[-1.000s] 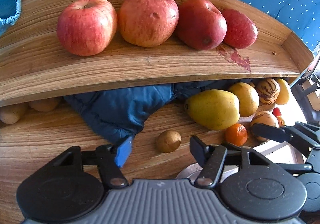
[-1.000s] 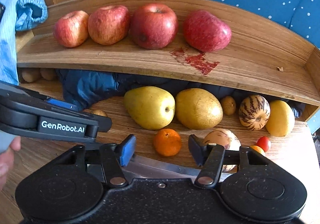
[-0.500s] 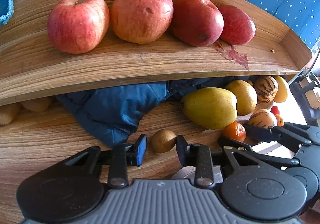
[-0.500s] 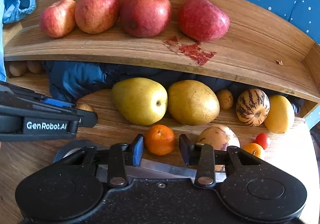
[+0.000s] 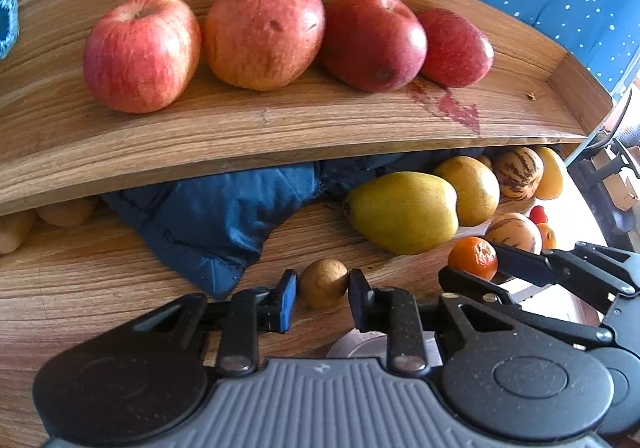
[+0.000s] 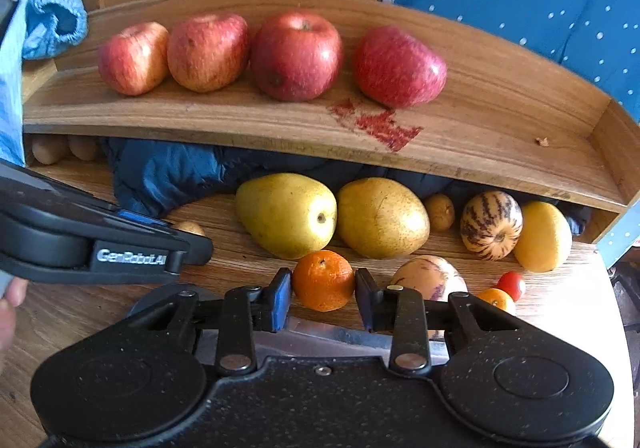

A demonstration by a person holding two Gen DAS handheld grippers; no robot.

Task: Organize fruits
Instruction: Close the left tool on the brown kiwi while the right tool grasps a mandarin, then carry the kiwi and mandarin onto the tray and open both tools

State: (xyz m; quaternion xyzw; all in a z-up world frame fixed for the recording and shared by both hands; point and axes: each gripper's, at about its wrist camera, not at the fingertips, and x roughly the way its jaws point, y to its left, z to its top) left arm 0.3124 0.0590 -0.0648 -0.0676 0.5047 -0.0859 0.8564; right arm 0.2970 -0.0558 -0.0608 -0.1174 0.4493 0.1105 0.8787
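On the desk [image 6: 560, 300] below the apple shelf [image 6: 280, 123], the left gripper [image 5: 322, 290] jaws pinch a small brown fruit [image 5: 323, 282] while the right gripper [image 6: 323, 294] jaws clamp a tangerine [image 6: 323, 280].

Both hand-held grippers sit low, side by side, left [image 5: 322, 290] and right [image 6: 322, 296] fingers narrowed.

"GenRobot.AI" (white print) on left gripper [image 6: 192, 244] side.

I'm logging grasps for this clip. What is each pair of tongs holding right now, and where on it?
Left tongs pinch the small brown fruit across its sides. Right tongs pinch the orange across its widest part.
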